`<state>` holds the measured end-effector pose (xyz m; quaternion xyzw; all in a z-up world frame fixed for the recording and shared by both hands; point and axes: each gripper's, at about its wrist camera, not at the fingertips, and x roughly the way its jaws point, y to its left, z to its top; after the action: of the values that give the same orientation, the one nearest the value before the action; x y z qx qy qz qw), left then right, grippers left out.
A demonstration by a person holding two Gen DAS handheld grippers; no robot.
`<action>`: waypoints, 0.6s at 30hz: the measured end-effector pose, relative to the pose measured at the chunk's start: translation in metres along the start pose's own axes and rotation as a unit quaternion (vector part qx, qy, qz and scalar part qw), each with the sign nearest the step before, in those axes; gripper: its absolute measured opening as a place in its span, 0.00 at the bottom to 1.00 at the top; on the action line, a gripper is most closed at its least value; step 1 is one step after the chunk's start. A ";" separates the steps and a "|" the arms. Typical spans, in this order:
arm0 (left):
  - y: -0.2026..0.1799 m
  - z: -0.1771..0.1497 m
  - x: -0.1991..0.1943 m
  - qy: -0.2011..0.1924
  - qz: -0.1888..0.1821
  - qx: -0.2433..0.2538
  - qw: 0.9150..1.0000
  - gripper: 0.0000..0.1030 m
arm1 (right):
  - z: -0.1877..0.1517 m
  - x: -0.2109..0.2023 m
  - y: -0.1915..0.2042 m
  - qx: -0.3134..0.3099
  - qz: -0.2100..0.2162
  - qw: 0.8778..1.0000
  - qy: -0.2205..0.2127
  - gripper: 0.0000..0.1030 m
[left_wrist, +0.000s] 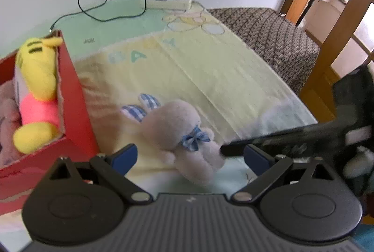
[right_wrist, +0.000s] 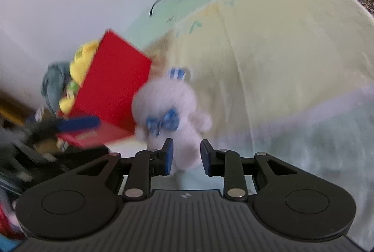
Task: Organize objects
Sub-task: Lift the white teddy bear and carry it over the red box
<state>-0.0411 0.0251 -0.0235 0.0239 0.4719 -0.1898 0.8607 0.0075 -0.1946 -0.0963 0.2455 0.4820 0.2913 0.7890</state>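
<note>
The pale plush bunny [left_wrist: 180, 133] with the blue gingham bow is lying on the yellow-and-green blanket [left_wrist: 210, 69] spread over the surface, just right of the red box [left_wrist: 79, 111], which is already holding a yellow-and-pink plush [left_wrist: 37, 88] and other soft toys. The left tool [left_wrist: 189, 158] is hovering with its jaws wide apart, the bunny lying just beyond them. The right tool [right_wrist: 185, 154] is sitting at the bunny's near end with its jaws only narrowly apart — the blue pads are flanking the plush's lower part, but they are not visibly pressing on it.

The step in hand is likely lifting the bunny into the box. To do it well, one tool should be taking the body at its thickest, not the bow or an ear, closing until the fur is squashing in, then rising clear of the box wall before moving left — the box is already crowded, so a free corner is worth aiming for.

Writing: pale green and blue letters on the blanket are showing, an "A" readable among them; the rest, and a small mark on the green part, are too blurred. No brand is legible.
</note>
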 end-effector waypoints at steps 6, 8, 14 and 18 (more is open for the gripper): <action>0.000 -0.004 0.029 0.040 0.016 -0.010 0.999 0.93 | 0.015 0.007 -0.006 0.014 0.016 1.000 -0.016 0.37; 0.001 -0.008 0.037 0.052 0.025 -0.013 0.998 0.92 | 0.020 0.019 -0.003 0.013 0.022 1.000 -0.010 0.40; 0.012 -0.008 0.054 0.071 0.026 -0.040 0.996 0.91 | 0.026 0.050 0.001 0.017 0.044 0.999 0.019 0.56; 0.013 -0.007 0.059 0.074 0.029 -0.052 0.996 0.92 | 0.027 0.064 0.005 0.021 0.061 0.997 0.043 0.58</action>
<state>-0.0140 0.0209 -0.0774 0.0071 0.5424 -0.1381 0.8287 0.0542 -0.1495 -0.1208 0.2777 0.5058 0.3391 0.7430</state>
